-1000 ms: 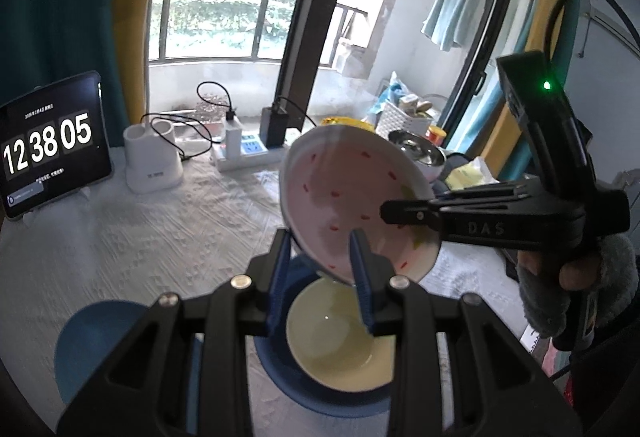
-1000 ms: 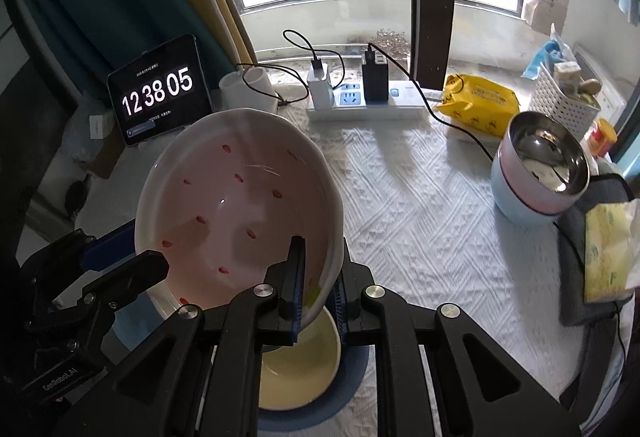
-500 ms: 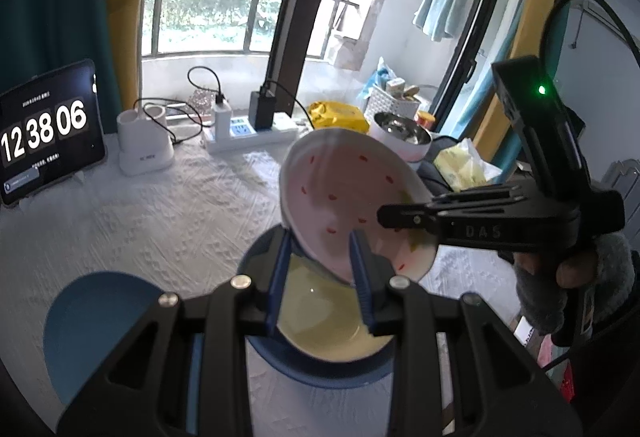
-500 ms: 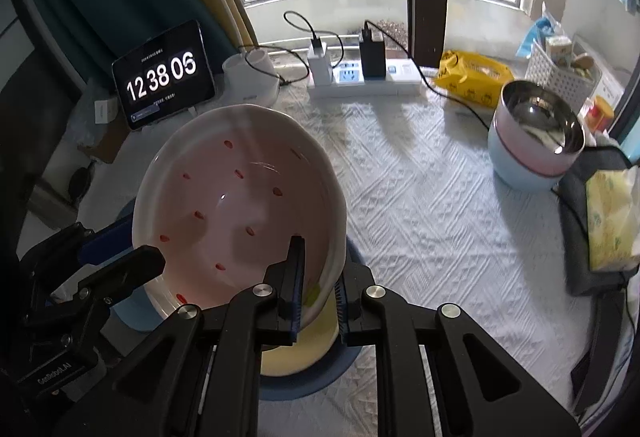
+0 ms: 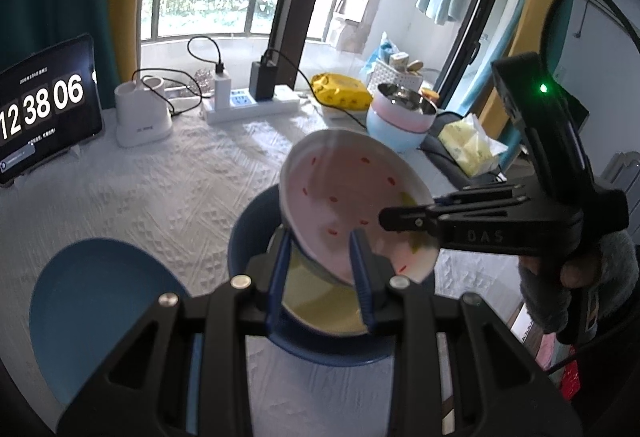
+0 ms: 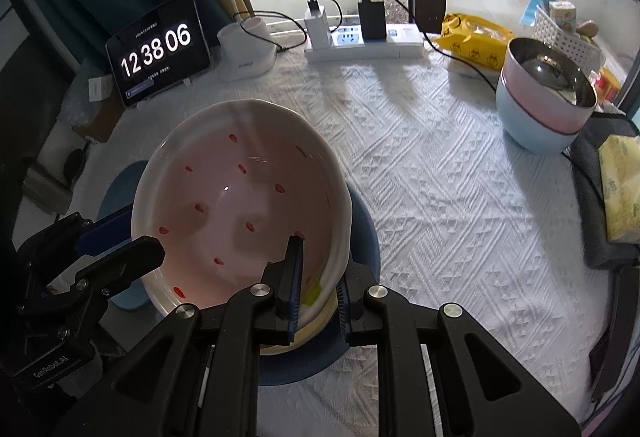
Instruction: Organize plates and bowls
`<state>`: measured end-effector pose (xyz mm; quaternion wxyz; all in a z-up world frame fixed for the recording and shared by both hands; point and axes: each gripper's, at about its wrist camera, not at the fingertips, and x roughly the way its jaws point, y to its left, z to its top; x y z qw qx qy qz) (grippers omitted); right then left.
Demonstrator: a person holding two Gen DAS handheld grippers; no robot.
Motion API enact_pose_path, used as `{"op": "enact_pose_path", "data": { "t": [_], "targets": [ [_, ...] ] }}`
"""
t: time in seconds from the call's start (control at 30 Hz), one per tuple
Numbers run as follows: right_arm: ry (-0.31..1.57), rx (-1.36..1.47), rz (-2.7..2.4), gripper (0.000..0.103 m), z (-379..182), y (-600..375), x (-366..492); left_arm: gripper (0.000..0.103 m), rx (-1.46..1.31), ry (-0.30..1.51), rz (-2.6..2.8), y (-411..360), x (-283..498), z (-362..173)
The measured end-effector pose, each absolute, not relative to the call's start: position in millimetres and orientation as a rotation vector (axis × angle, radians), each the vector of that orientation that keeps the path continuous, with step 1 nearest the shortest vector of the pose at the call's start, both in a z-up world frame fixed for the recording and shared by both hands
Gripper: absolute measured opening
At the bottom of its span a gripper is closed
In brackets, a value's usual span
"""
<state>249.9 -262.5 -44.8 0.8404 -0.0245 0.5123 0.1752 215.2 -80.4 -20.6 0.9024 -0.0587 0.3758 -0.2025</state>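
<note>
Between both tongs hangs the pink bowl (image 6: 240, 205), tilted: left tongs (image 5: 320, 261) clamp its near rim, right tongs (image 6: 320, 277) pinch the opposite rim. Directly beneath sits a yellow bowl (image 5: 316, 301) in a blue bowl (image 5: 248, 237).

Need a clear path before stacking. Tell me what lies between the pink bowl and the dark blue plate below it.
A pale yellow bowl sits in the dark blue plate, directly under the tilted pink bowl. The left wrist view shows it best; the right wrist view shows only its edge.
</note>
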Motion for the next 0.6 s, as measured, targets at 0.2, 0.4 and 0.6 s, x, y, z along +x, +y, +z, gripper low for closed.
{"op": "enact_pose_path", "data": {
  "t": [0.2, 0.4, 0.6],
  "targets": [
    [1.108, -0.066, 0.369, 0.018, -56, -260, 247, 0.031, -0.105, 0.805, -0.419, -82, 214, -31],
    [1.111, -0.073, 0.372, 0.018, -57, -259, 245, 0.031, -0.102, 0.797, -0.412, -81, 212, -30],
    [1.126, -0.104, 0.383, 0.019, -61, -255, 244, 0.031, -0.087, 0.831, -0.417, -80, 213, -39]
  ]
}}
